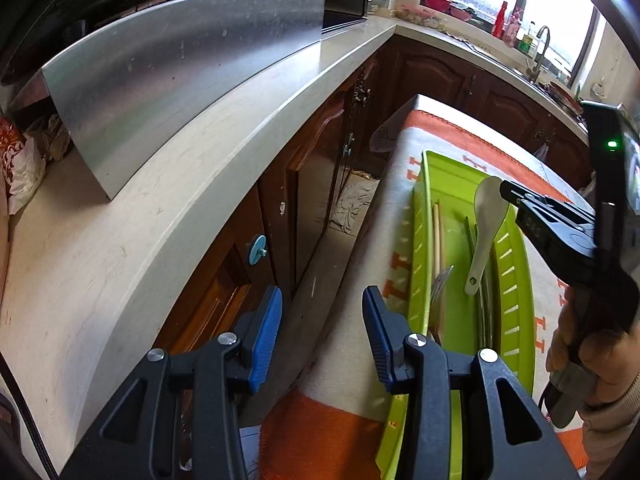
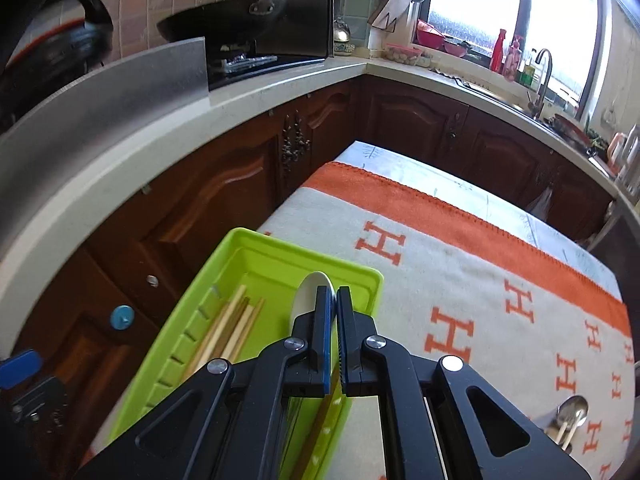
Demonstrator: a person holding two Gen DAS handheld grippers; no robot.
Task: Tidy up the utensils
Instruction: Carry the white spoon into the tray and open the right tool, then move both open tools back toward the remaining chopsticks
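Note:
A lime-green utensil tray (image 1: 516,280) (image 2: 248,248) lies on a table with an orange-and-white blanket. It holds wooden chopsticks (image 1: 438,232) (image 2: 228,328), a metal fork (image 1: 440,280) and dark utensils. My right gripper (image 2: 335,300) (image 1: 510,196) is shut on the bowl of a white ceramic spoon (image 1: 486,224) (image 2: 308,292), holding it tilted over the tray, handle down. My left gripper (image 1: 322,304) is open and empty, off the tray's left edge above the floor gap.
A metal spoon (image 2: 572,408) with more chopsticks lies on the blanket (image 2: 460,280) at the right. A beige countertop (image 1: 160,208) with a steel panel runs along the left, above brown cabinets. A sink and bottles stand at the window.

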